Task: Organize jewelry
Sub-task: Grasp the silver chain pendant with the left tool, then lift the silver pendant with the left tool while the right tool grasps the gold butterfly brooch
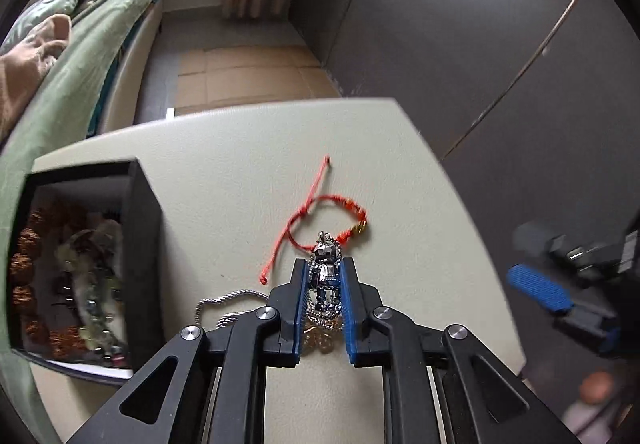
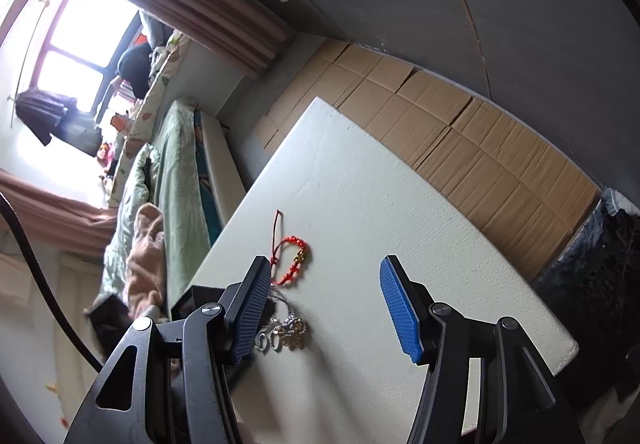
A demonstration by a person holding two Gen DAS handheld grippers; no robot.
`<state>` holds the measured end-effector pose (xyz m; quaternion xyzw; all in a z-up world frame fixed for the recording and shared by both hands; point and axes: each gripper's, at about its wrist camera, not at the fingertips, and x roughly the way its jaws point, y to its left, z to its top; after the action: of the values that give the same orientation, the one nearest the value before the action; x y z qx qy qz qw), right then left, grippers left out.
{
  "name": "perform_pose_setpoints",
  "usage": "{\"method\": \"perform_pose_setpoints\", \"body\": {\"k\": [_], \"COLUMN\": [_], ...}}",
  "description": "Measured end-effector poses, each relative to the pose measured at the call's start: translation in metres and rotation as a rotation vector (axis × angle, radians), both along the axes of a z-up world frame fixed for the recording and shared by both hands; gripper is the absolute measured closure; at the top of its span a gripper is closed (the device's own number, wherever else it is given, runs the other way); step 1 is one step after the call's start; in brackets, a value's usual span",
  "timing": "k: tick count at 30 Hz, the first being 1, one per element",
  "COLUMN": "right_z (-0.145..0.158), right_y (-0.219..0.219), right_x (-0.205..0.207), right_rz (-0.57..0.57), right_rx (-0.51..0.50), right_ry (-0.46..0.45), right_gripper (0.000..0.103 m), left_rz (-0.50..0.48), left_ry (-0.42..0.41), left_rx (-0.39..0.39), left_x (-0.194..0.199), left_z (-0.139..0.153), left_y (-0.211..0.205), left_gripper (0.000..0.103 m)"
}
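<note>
My left gripper [image 1: 325,270] is shut on a silver pendant [image 1: 326,264] with its bead chain, low over the white table [image 1: 248,163]. A red cord bracelet [image 1: 320,219] with gold beads lies just beyond the fingertips. A silver rope chain [image 1: 224,304] and a gold piece [image 1: 318,340] lie under the gripper. A black jewelry box [image 1: 80,264] holding beaded bracelets stands at the left. My right gripper [image 2: 322,284] is open and empty above the table; the red bracelet [image 2: 294,258] and silver and gold pieces [image 2: 286,332] lie by its left finger.
A bed with green bedding [image 1: 80,55] runs along the table's left side. Flattened cardboard [image 2: 460,135] covers the floor beyond the table. A grey wall [image 1: 480,23] stands to the right. The right gripper [image 1: 560,284] shows blurred at the right of the left wrist view.
</note>
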<state>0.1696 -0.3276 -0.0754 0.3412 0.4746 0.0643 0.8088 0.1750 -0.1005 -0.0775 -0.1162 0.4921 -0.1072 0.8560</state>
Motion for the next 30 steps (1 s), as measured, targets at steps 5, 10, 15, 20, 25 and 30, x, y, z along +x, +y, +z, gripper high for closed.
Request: {"method": "perform_pose_setpoints", "body": {"k": [5, 10, 15, 20, 25, 30], "right_z": [-0.002, -0.002, -0.006, -0.009, -0.016, -0.026], "right_y": [0.013, 0.027, 0.037, 0.047, 0.064, 0.09], "right_x": [0.002, 0.004, 0.005, 0.004, 0.006, 0.009], "right_rz": [0.044, 0.084, 0.115, 0.151, 0.211, 0.276], "right_rx": [-0.029, -0.052, -0.075, -0.109, -0.121, -0.179], "right_ry": [-0.001, -0.006, 0.003, 0.015, 0.03, 0.047], "right_gripper": [0.046, 0.046, 0.046, 0.045, 0.046, 0.055], "left_rz": [0.024, 0.025, 0.026, 0.048, 0.086, 0.116], "left_ry": [-0.042, -0.099, -0.15, -0.19, -0.233, -0.259], "left_rx": [-0.066, -0.125, -0.155, -0.175, -0.199, -0.22], "left_x": [-0.004, -0.017, -0.03, -0.037, -0.044, -0.049], "left_z": [0.025, 0.052, 0.074, 0.089, 0.102, 0.111], "left_y": [0.015, 0.027, 0.037, 0.051, 0.068, 0.083], "left_gripper": [0.087, 0.087, 0.087, 0.087, 0.088, 0.088]}}
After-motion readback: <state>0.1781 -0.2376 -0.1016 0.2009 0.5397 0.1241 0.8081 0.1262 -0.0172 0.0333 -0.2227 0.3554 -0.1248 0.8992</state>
